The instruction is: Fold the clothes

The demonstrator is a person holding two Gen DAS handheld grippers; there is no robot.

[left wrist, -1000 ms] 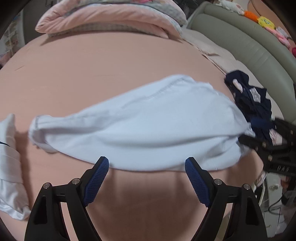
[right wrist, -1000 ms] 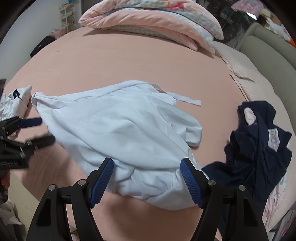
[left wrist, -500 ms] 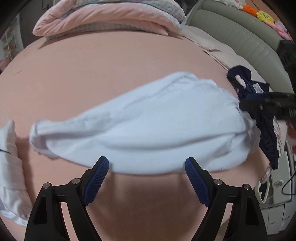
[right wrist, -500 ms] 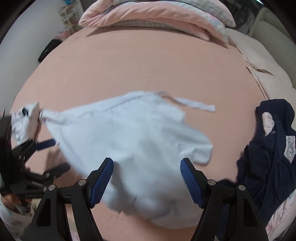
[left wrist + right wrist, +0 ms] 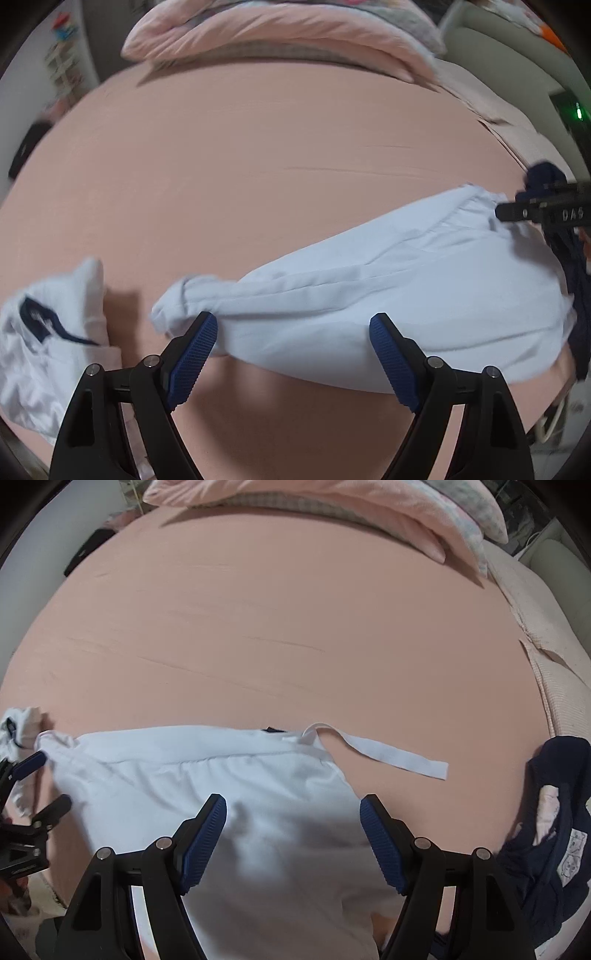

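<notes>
Pale-blue garment (image 5: 388, 295) occupies the lower right of the left wrist view, spread on the pink bed sheet (image 5: 258, 166); its long axis runs from a bunched end at lower centre-left up toward the right edge of the frame. The left gripper (image 5: 291, 354) hangs over the near hem with both blue pads spread wide and nothing clamped between them; the bunched end sits just above its left fingertip (image 5: 195, 347), so this gripper is the nearer one to that end. The right gripper (image 5: 539, 212) enters at the right edge, over the garment's far end (its fingertips are not resolved here). A white garment (image 5: 44, 350) lies at lower left, apart from the blue one, and a dark navy garment (image 5: 576, 295) borders it on the right. In the right wrist view, the pale-blue garment (image 5: 221, 794) fills the lower centre, its long axis running left to right; a loose strap (image 5: 388, 757) trails toward the right. The right gripper (image 5: 293, 834) is likewise released, jaws wide above the cloth, gripping nothing. The left gripper (image 5: 40, 782) shows at the left edge, beside the garment's left end. Judged from this layout, the coming grasp depends on each gripper taking the end on its own side.
</notes>
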